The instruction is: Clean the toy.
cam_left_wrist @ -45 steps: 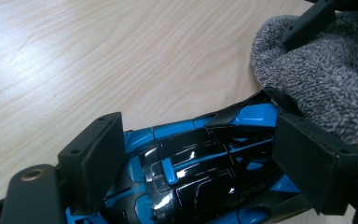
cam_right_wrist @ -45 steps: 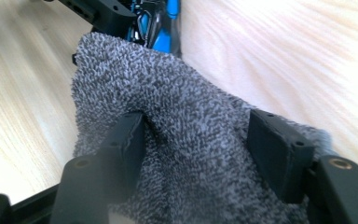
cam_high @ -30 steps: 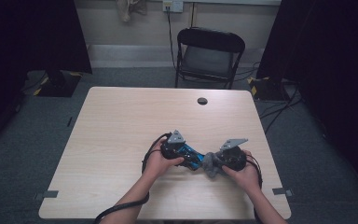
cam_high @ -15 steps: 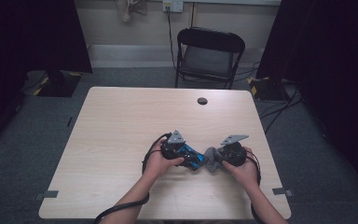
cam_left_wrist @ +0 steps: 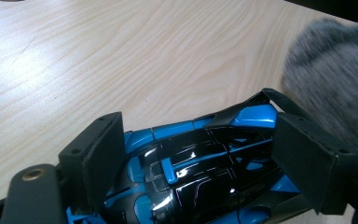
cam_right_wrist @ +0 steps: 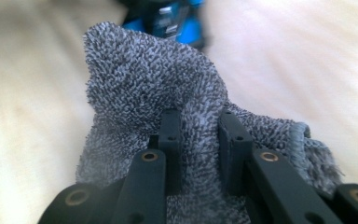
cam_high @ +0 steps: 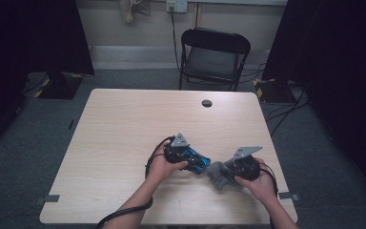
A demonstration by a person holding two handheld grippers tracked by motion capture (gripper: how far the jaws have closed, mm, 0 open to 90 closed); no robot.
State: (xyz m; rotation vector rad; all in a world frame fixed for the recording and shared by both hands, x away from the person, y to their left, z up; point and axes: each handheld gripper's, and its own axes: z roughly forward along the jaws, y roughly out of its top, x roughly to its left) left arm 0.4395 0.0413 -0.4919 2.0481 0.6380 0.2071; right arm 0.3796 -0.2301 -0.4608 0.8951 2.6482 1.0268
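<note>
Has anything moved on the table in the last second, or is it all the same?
Hardly anything. The right gripper, shut on the grey cloth, has edged slightly back toward the person, with the cloth remaining beside the toy car. The left gripper stays clamped on the car in the same spot.

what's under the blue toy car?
Bare wood table lies below and around the blue toy car, which is clamped in the left hand-held gripper. Its underside and wheels are hidden, so contact can't be judged.

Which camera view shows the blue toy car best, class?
The left gripper view: the blue toy car sits sharp and large between the tongs. The high view shows it small beside the grey cloth; the right gripper view shows a blurred part.
</note>
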